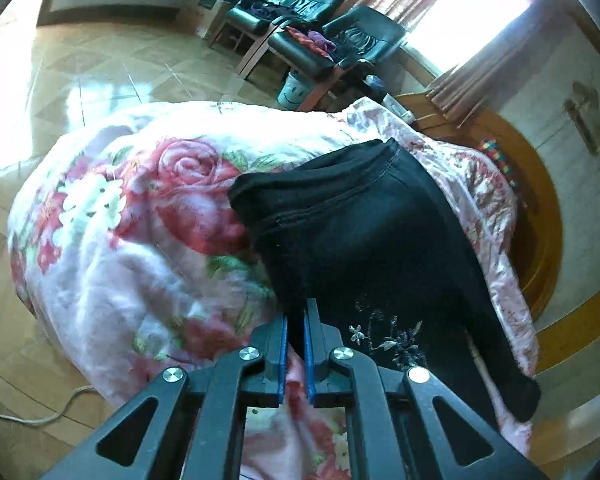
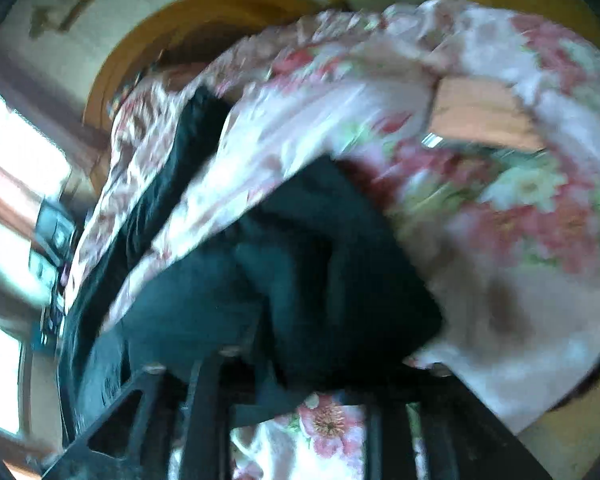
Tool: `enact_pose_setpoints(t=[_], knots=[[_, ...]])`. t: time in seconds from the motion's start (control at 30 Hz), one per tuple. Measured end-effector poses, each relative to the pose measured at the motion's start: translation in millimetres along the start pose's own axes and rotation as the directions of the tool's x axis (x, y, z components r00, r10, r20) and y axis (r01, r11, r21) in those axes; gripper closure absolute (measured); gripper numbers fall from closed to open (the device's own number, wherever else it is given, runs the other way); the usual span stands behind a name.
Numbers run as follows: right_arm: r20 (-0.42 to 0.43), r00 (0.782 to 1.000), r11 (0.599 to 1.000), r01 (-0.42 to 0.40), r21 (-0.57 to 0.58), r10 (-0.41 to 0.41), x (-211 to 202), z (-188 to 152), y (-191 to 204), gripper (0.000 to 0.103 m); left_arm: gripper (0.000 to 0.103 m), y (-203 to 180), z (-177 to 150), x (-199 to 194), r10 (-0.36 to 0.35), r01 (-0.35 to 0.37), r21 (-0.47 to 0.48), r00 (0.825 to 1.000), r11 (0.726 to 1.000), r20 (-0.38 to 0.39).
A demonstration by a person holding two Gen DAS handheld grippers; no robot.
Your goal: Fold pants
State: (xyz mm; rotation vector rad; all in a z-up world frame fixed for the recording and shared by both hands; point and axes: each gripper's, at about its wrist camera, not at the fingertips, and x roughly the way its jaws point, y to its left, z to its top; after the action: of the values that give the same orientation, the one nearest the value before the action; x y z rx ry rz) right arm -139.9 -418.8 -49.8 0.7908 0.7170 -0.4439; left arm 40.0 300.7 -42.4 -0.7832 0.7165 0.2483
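Note:
Black pants (image 1: 352, 224) with a small floral embroidery lie folded over on a pink rose-print blanket (image 1: 140, 220). My left gripper (image 1: 296, 328) is shut on the pants' near edge, black cloth pinched between its blue pads (image 1: 283, 356). In the blurred right wrist view the pants (image 2: 308, 272) drape over my right gripper (image 2: 300, 360) and hide its fingertips. Cloth bunches where the fingers meet. A second strip of the pants (image 2: 160, 184) runs off to the upper left.
The blanket (image 2: 500, 200) covers a bed with a wooden headboard (image 1: 540, 220) on the right. Beyond it lie a shiny tiled floor (image 1: 100, 68), two black chairs (image 1: 340, 40) with clothes on them, and a bright window (image 1: 468, 20). A white cable (image 1: 40, 412) lies on the floor.

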Motion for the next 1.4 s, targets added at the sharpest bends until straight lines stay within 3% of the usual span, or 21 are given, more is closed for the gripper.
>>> enact_pose_setpoints(t=[0.03,0.1,0.17,0.23,0.3,0.33,0.4,0.5,0.6,0.7,0.87,0.93,1.0,1.2,1.4], knots=[[0.077,0.996,0.999,0.048,0.007,-0.048,-15,1,-1,0.051,0.09,1,0,-5,0.03,-0.03,-0.009,0.999,1.0,0.021],[0.176,0.981,0.997,0.079,0.011,-0.08,-37,3,-2,0.05,0.089,4,-2,-25,0.111,-0.107,-0.035,0.987,0.994,0.115],[0.275,0.954,0.992,0.127,-0.011,-0.119,-57,9,5,0.05,0.073,7,-3,-55,0.176,-0.155,-0.099,0.952,0.983,0.253],[0.339,0.934,0.987,0.146,-0.064,-0.116,-69,15,22,0.048,0.073,2,-3,-72,0.187,-0.142,-0.156,0.925,0.978,0.331],[0.366,0.927,0.982,0.142,-0.125,-0.087,-73,18,40,0.046,0.069,-16,-3,-74,0.139,-0.105,-0.116,0.927,0.988,0.348],[0.366,0.929,0.977,0.129,-0.17,-0.059,-70,22,52,0.042,0.065,-34,-4,-68,0.108,-0.098,-0.046,0.937,0.994,0.331],[0.326,0.945,0.962,0.085,-0.261,0.005,-56,23,78,0.039,0.06,-68,-11,-52,0.077,-0.107,0.086,0.952,0.991,0.295],[0.208,0.976,0.936,0.014,-0.351,0.064,-23,18,111,0.038,0.059,-120,-31,-18,0.032,-0.086,0.279,0.981,0.956,0.194],[0.084,0.991,0.922,-0.063,-0.382,0.103,12,11,127,0.038,0.058,-163,-59,18,-0.015,-0.024,0.435,0.996,0.9,0.086],[-0.03,0.994,0.915,-0.108,-0.389,0.105,53,12,142,0.038,0.058,-197,-86,53,-0.032,0.025,0.553,0.999,0.833,0.003],[-0.116,0.991,0.932,-0.103,-0.346,0.066,115,41,148,0.038,0.058,-223,-119,101,0.014,-0.005,0.655,1.0,0.755,-0.008],[-0.118,0.989,0.95,-0.115,-0.292,0.083,128,59,147,0.038,0.058,-219,-129,113,0.032,-0.04,0.68,0.999,0.732,0.025],[-0.107,0.989,0.955,-0.124,-0.27,0.098,137,72,151,0.038,0.057,-212,-142,118,-0.009,-0.059,0.706,0.996,0.706,0.093],[-0.057,0.995,0.968,-0.098,-0.233,0.087,173,120,169,0.038,0.045,-200,-143,121,-0.071,-0.013,0.709,0.994,0.705,0.089],[-0.093,0.992,0.996,-0.077,0.044,0.081,227,157,153,0.038,0.044,-200,-147,127,-0.061,-0.027,0.713,0.993,0.701,0.097]])
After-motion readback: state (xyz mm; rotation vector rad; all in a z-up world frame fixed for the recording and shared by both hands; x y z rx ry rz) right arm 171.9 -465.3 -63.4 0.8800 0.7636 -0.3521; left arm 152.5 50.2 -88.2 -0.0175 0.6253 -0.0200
